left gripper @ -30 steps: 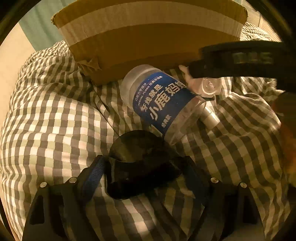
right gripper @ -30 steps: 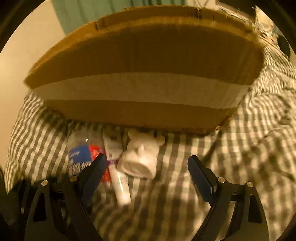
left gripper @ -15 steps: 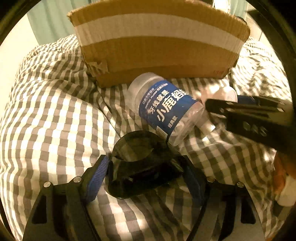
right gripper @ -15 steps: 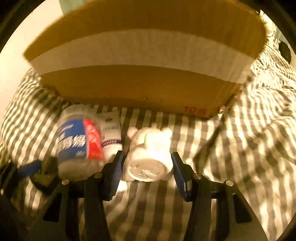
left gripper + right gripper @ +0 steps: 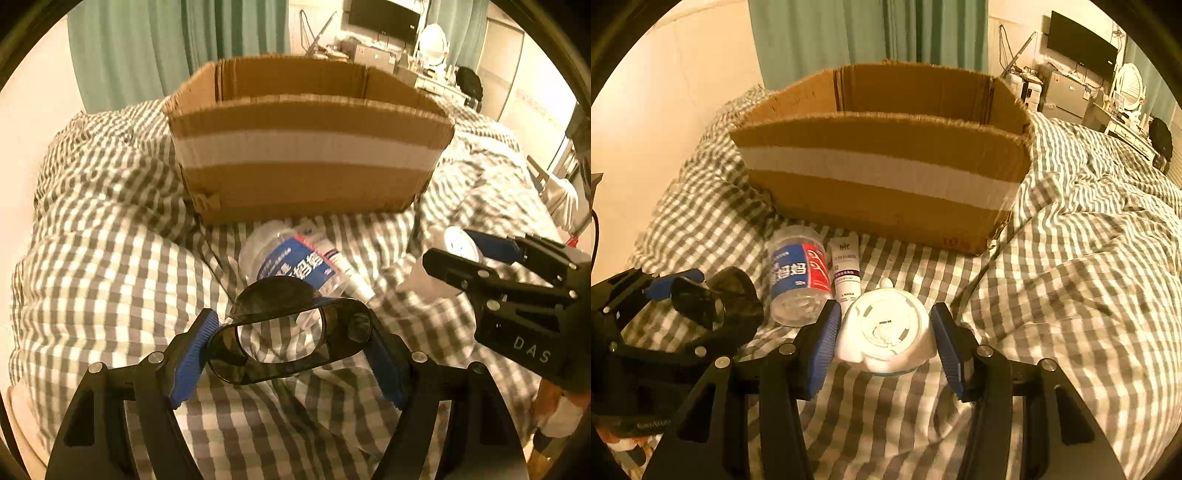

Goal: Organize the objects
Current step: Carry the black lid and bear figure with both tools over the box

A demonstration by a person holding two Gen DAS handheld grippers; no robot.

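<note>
item: left gripper [image 5: 291, 354]. its fingers [image 5: 192, 362] are clamped on the goggles [image 5: 284, 343], one blue pad at each end of the dark frame, the bedding showing through the lens. we hold them clear of the bed [image 5: 103, 266], at 6 o'clock from the box [image 5: 306, 162].

item: right gripper [image 5: 884, 332]. its fingers [image 5: 822, 343] are clamped on the white figurine [image 5: 886, 332], base toward the camera. the jaws have just been closing, and the figurine sits between the pads. it looks lifted off the bed, though contact underneath is hidden.

item: box, cardboard, open top, pale tape band across the near wall. we cannot see its floor from either view.

item: jar [image 5: 798, 277], clear, blue and red label, lying on the bed just short of the box's near wall, at 11 o'clock from the right gripper.

item: tube [image 5: 846, 269], white, lying beside the jar at its 3 o'clock, close enough that we cannot tell whether they touch.

step in hand, as we judge it: both pieces are gripped and being carried toward the box; placing is not yet done.

next move calls for: raising each load above the near rim, moving on toward 12 o'clock until over the opening, then parting the fingers. we would keep the two grippers apart, as they work side by side. the jar and tube remain to be collected.
</note>
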